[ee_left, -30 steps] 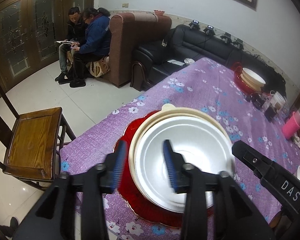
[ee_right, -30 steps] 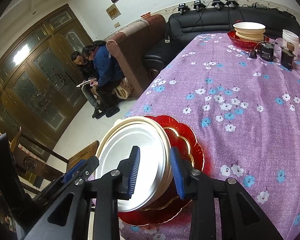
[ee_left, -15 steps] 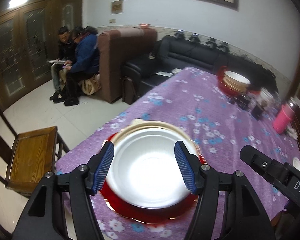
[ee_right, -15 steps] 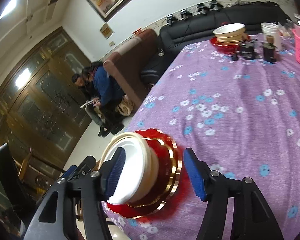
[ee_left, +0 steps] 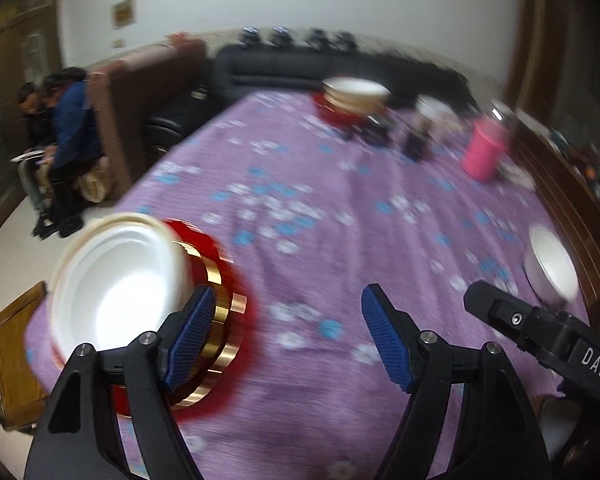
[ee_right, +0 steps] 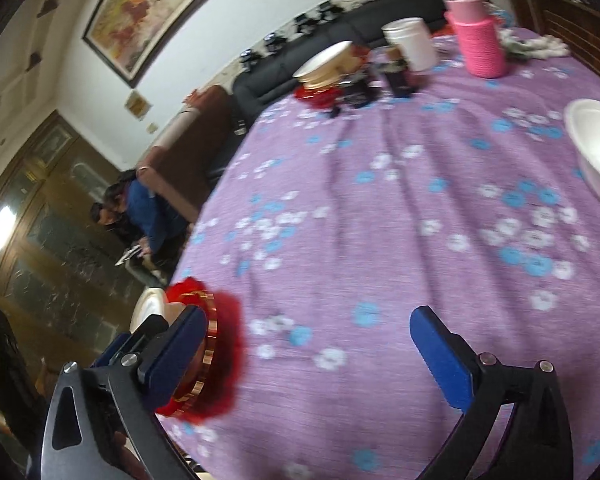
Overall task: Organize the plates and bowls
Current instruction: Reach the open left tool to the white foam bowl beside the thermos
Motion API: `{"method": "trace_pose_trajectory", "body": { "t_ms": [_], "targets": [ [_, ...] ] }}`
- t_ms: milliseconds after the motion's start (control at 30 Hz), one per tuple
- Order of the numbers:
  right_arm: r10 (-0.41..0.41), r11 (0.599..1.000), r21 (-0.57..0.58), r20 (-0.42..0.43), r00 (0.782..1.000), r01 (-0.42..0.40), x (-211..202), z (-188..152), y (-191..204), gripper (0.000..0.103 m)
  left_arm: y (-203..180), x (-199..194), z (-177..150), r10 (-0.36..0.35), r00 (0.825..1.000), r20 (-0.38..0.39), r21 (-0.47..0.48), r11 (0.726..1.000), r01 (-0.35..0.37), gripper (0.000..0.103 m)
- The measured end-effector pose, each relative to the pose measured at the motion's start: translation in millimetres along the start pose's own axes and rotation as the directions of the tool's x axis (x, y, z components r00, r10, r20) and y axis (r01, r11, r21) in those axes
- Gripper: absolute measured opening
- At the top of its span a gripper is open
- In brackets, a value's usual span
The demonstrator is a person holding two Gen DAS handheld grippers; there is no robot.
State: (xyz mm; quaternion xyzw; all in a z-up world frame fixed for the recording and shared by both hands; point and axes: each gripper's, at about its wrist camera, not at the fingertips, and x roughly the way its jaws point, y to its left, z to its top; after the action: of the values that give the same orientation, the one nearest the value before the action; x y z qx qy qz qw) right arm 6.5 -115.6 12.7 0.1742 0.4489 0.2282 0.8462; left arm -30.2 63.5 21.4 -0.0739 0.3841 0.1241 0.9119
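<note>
A stack of white and cream bowls sits on a red plate with gold rim at the near left corner of the purple flowered table. The red plate also shows in the right wrist view. My left gripper is open and empty, to the right of the stack. My right gripper is open and empty over the cloth. A single white bowl stands at the right edge and shows in the left wrist view. A second stack of bowls on a red plate stands at the far end.
A pink bottle, a white cup and small dark items stand at the far right of the table. A wooden chair is beside the left corner. Two people sit by a brown sofa.
Both grippers have opened wide and pulled back and to the right of the bowl stack. The stack now lies at the left of both views.
</note>
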Motion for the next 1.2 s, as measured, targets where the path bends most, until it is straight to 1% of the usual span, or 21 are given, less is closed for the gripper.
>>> {"method": "trace_pose_trajectory", "body": {
  "t_ms": [133,233,300,400,567,767,833,933,1100,1200],
  "targets": [
    [-0.052,0.998,0.022,-0.013,0.999,0.052,-13.3,-4.8,-31.7,0.103,-28.6,16.3,-5.5,-0.061,0.995,-0.077,0.063,0.996,0.066,0.076],
    [-0.068,0.996,0.053,-0.034,0.997,0.070,-18.6,-8.5,-55.9,0.103,-43.0,28.2,-8.1,-0.085,0.988,-0.128,0.075,0.993,0.095,0.076],
    [-0.076,0.995,0.069,-0.041,0.996,0.078,-23.7,-11.3,-69.1,0.103,-50.2,34.2,-11.0,-0.097,0.984,-0.147,0.081,0.991,0.109,0.076],
    [-0.067,0.992,0.103,-0.025,0.997,0.069,-33.8,-14.4,-84.2,0.103,-56.2,39.7,-16.5,-0.104,0.982,-0.158,0.081,0.990,0.118,0.076],
    [-0.056,0.982,0.185,0.036,0.998,0.048,-57.4,-16.1,-117.5,0.103,-67.3,50.3,-18.5,-0.135,0.973,-0.186,0.076,0.986,0.151,0.075],
    [-0.076,0.966,0.252,0.091,0.993,0.051,-84.0,-2.5,-150.7,0.103,-97.8,55.2,-6.4,-0.185,0.965,-0.186,0.080,0.976,0.203,0.075],
    [-0.087,0.960,0.276,0.109,0.990,0.053,-92.1,1.9,-161.2,0.103,-111.2,56.0,-2.1,-0.214,0.958,-0.189,0.090,0.968,0.234,0.075],
    [-0.108,0.950,0.306,0.139,0.984,0.061,-105.5,6.7,-178.3,0.103,-135.6,56.8,2.6,-0.240,0.951,-0.195,0.133,0.954,0.268,0.075],
    [-0.137,0.925,0.372,0.155,0.978,0.071,-122.1,14.4,-208.3,0.103,-178.1,62.0,8.8,-0.276,0.937,-0.214,0.195,0.928,0.318,0.075],
    [-0.162,0.911,0.405,0.169,0.972,0.081,-129.9,21.6,-223.6,0.103,-201.0,64.3,16.2,-0.302,0.928,-0.220,0.209,0.914,0.347,0.075]
  ]
}}
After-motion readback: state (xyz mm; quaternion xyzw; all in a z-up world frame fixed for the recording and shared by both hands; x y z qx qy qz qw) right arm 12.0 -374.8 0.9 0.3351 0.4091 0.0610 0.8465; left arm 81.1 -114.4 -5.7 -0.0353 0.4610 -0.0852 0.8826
